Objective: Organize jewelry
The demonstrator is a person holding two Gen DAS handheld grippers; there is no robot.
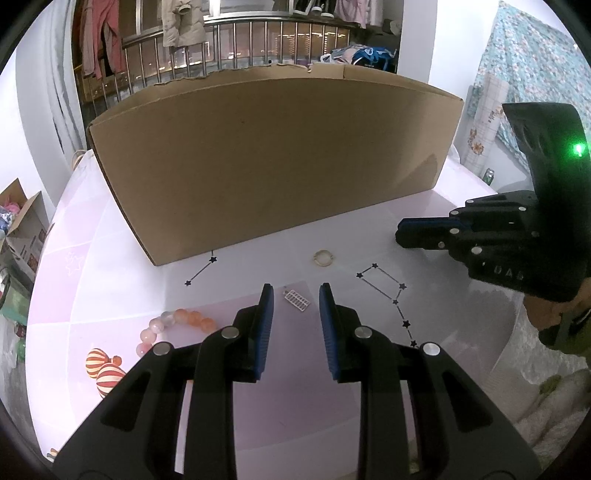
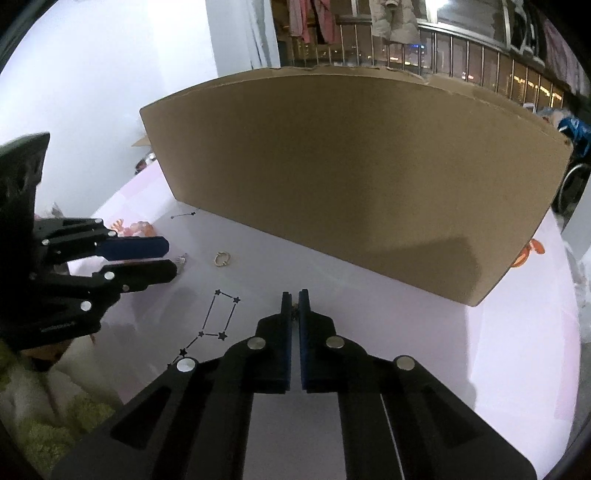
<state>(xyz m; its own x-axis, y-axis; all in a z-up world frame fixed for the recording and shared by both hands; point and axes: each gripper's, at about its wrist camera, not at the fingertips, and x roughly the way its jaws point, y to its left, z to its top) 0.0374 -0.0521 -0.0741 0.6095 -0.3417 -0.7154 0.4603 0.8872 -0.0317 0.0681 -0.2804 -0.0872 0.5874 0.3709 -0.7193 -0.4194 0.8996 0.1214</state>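
Between the right gripper's (image 2: 294, 295) nearly shut jaws sits something tiny and dark — possibly a chain, too small to tell — which could slip free. Left gripper (image 1: 296, 293) hangs narrowly open above the charm (image 1: 296, 298) on the desk (image 1: 369, 325); the ring (image 1: 324, 257) lies beyond.

Straight ahead of the gripper, clothes (image 1: 181, 22) hang over a metal railing (image 1: 236, 40), with what may be city lights behind; white walls (image 2: 92, 92) stand on both sides
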